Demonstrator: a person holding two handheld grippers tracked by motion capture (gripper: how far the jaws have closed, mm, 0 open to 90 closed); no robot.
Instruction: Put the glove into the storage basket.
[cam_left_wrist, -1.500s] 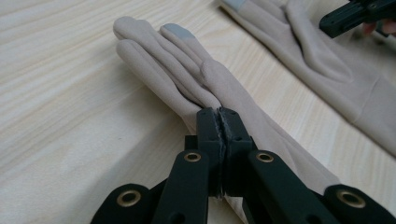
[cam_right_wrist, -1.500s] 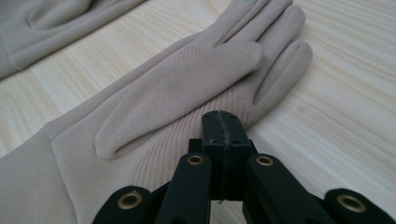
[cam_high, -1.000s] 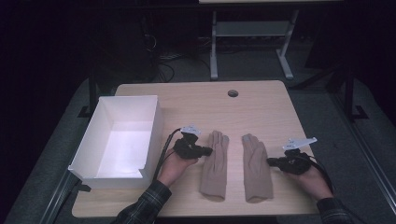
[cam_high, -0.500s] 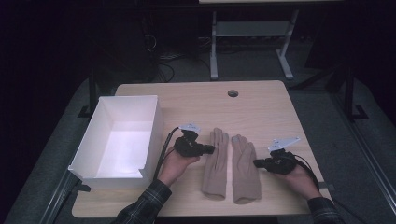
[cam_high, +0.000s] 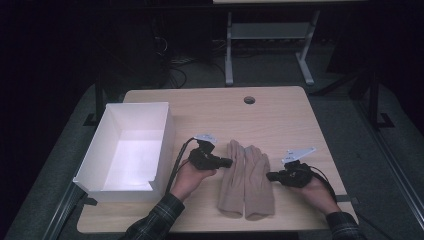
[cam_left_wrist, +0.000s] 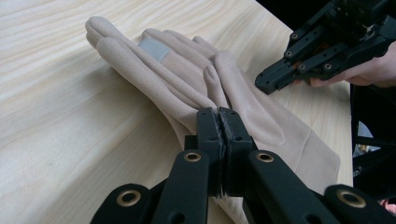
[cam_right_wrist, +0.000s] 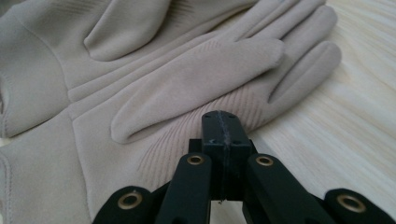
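Wooden surface (cam_high: 280, 115); white box (cam_high: 112, 177) on its left part. Two beige gloves (cam_high: 246, 180) lie flat side by side, touching, right of box, between both grippers. Left gripper (cam_high: 227, 161): fingers fully closed, empty, tip at left glove's edge. Right gripper (cam_high: 272, 176): fingers fully closed, empty, tip at right glove's edge.

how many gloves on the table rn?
2. Both beige, side by side near the front edge: left glove next to the left gripper, right glove next to the right gripper. They touch or slightly overlap. None seen in the white box.
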